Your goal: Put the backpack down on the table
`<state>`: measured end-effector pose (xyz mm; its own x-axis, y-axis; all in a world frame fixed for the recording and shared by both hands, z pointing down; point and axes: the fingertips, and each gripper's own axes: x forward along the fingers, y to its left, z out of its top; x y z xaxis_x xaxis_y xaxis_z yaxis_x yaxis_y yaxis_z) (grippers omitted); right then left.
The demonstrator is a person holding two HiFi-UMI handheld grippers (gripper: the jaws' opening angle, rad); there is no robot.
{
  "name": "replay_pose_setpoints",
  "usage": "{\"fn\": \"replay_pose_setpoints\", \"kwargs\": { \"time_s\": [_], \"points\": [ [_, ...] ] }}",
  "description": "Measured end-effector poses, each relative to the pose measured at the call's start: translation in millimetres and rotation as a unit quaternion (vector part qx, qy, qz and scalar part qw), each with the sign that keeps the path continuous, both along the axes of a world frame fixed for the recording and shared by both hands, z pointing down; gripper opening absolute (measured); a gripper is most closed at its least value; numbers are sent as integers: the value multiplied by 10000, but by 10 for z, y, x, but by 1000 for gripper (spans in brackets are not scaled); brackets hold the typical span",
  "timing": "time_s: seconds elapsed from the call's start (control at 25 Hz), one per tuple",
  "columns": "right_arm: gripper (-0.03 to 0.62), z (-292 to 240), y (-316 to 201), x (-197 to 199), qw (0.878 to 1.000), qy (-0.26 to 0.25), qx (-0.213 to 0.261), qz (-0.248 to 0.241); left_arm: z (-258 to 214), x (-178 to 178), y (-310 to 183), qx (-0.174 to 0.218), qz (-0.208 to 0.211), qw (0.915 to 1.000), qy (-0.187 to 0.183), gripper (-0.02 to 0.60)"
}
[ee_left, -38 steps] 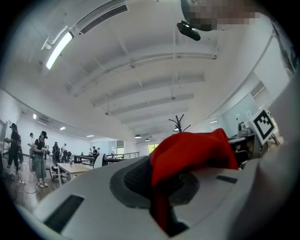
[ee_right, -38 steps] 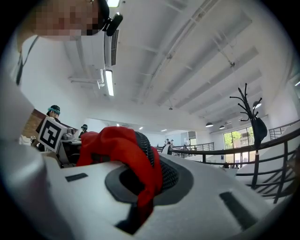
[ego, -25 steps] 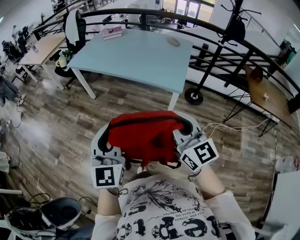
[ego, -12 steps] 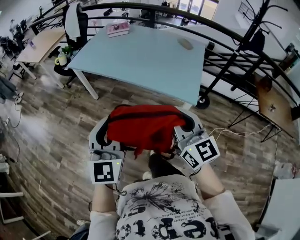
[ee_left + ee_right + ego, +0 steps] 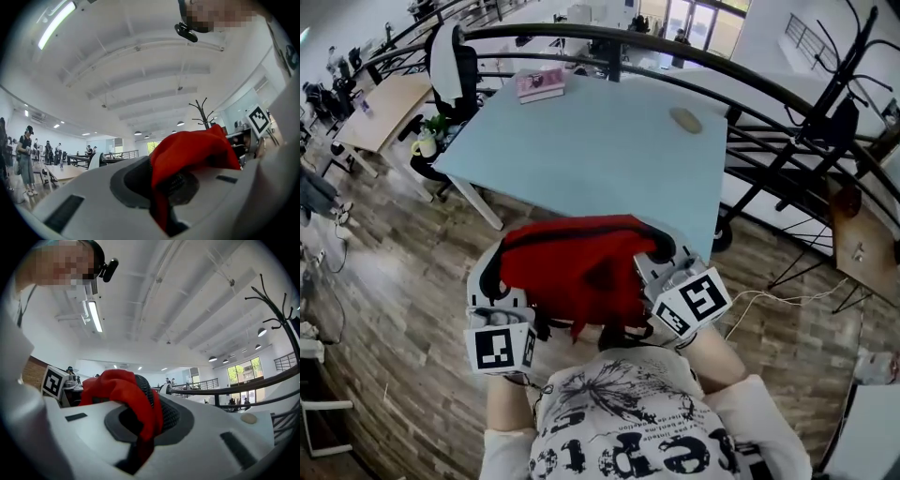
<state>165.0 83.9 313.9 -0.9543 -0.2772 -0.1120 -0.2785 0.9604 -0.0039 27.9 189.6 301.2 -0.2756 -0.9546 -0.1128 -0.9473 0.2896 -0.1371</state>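
Backpack (image 5: 581, 272) hangs between left gripper (image 5: 494, 267) and right gripper (image 5: 662, 251), red fabric pinched in both closed jaws.

Head view steeply down, 2 gripper views close along jaws, sharing backpack (image 5: 572, 267)

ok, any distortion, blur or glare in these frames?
Head view: fisheye bows the table edges; backpack sharp. Left gripper view: dark round vignette, ceiling light strip blown out. Right gripper view: same vignette, mosaic patch top left.
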Motion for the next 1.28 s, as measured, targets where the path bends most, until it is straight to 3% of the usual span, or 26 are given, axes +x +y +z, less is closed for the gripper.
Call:
{"fn": "replay_pose_setpoints", "kwargs": {
  "time_s": [0.28, 0.6, 0.84, 1.28],
  "points": [
    [21, -291, -904, -509, 9990, -360, 204, -175, -273, -501, -883, 314, -76, 9992, -218, 29],
    [21, -523, -1911, -1203, 9988, -363, 290, 124, -504, -1273, -1975, 389, 167, 9989, -189, 29],
    [23, -513, -2698, -1738, 9976, -312, 178, 599, -481, -1898, -2898, 386, 616, 9974, 6, 29],
    [23, -639, -3976, -2553, 9844, -388, 190, 1704, -667, -2851, -4488, 353, 1623, 9856, -316, 29]
  ]
}}
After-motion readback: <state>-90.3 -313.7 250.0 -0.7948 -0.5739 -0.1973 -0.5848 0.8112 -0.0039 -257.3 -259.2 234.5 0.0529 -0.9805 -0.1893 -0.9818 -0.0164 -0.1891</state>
